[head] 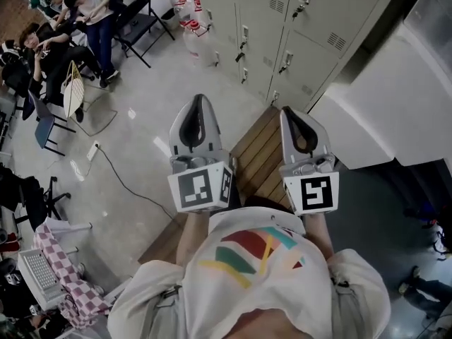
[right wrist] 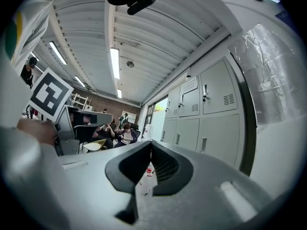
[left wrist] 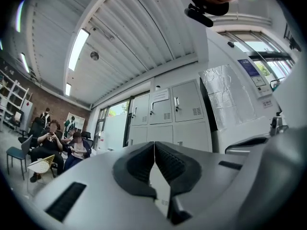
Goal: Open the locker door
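Note:
A bank of grey lockers (head: 282, 20) stands ahead, all doors closed, each with a small handle latch. In the head view both grippers are held out at chest height, well short of the lockers and pointing toward them. My left gripper (head: 200, 101) is shut with nothing in it, and my right gripper (head: 289, 111) is shut and empty too. In the left gripper view the jaws (left wrist: 154, 143) meet in front of the lockers (left wrist: 184, 109). The right gripper (right wrist: 150, 143) looks along the same lockers (right wrist: 216, 104) from the side.
A wooden slatted platform (head: 258, 154) lies on the floor before the lockers. A large white cabinet (head: 395, 97) stands to the right. Seated people (head: 92, 13) and chairs fill the upper left. A cable (head: 127, 182) runs across the floor, and a checkered cloth (head: 63, 267) lies lower left.

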A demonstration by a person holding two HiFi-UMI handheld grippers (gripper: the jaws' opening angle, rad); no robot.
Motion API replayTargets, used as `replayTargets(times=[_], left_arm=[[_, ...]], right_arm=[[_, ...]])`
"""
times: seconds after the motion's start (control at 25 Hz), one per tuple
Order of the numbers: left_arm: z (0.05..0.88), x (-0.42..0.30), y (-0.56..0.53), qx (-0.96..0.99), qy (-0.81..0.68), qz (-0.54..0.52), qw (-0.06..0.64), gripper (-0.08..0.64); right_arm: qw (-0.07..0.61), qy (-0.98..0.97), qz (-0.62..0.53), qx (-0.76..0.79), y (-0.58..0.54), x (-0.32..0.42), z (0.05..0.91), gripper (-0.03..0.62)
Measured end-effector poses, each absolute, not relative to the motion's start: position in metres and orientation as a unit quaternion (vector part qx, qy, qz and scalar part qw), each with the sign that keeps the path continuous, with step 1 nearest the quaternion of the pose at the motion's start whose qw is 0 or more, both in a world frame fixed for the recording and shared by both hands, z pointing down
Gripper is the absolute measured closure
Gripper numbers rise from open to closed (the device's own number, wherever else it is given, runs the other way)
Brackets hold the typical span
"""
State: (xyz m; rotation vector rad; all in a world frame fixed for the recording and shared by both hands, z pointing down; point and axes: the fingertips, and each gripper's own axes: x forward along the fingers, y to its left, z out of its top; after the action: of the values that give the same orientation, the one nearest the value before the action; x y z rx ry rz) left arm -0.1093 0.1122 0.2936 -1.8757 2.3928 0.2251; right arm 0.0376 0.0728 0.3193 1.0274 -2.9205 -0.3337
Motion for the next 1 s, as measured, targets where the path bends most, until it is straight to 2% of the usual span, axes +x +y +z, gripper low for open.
replayTargets(times=[0.2,0.6,1.0], left_arm=[[0.297,-0.155,0.044,-0.63,0.771,0.082,0.045,0.543],[0.283,-0.245,-0.041,-0.643,0.759,0.08,0.064,0.545],[0.28,-0.239,-0.104,-0.68,0.726,0.09,0.041,0.545]], right_arm=[[0.027,-0.935,-0.094,0.34,0.013,-0.011,0.33,0.588],[-0.004,-0.928,-0.094,0.362,-0.068,-0.11,0.316,0.588],[-0.002,-0.911,-0.082,0.404,-0.116,-0.115,0.314,0.588]])
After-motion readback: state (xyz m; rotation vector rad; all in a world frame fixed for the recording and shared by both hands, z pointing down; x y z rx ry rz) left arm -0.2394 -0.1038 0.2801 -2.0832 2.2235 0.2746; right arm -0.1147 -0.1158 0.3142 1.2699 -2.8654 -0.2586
